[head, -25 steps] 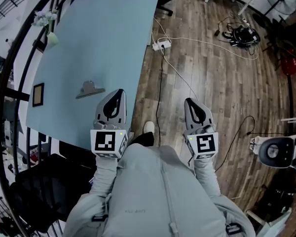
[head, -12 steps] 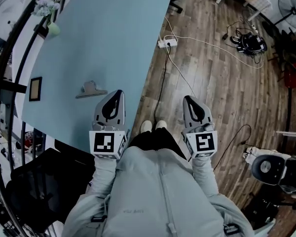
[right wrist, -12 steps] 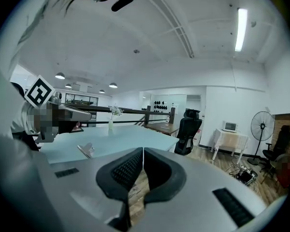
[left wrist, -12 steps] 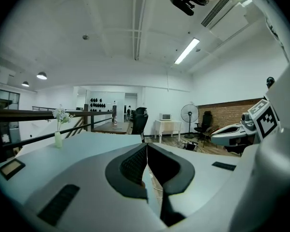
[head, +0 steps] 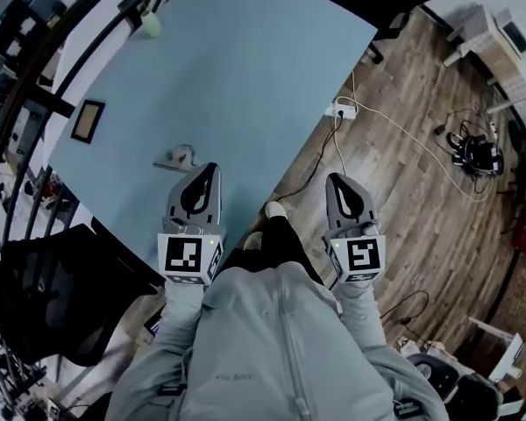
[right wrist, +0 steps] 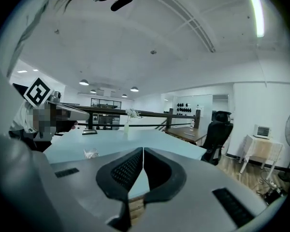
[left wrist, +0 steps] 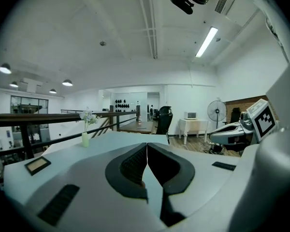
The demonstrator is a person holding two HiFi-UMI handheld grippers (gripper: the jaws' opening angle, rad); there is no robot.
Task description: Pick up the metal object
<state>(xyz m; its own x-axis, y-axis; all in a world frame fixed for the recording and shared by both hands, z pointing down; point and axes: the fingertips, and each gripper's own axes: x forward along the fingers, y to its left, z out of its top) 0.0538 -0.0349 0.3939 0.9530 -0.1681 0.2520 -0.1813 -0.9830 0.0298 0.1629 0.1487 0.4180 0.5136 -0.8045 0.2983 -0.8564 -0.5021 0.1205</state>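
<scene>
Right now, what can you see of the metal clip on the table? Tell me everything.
The metal clip is small, grey and shiny, like a binder clip: a wide flat body with a raised handle. It lies on the pale blue table, near the person's edge, touching only the tabletop. The shut left gripper shows just right of it in the head view, not touching.

Small silvery metal object (head: 181, 158) — clip-like — lies on the blue table (head: 245, 77)

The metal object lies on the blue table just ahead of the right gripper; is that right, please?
Not quite: the head view shows the metal object lying on the blue table just ahead of the left gripper.
</scene>
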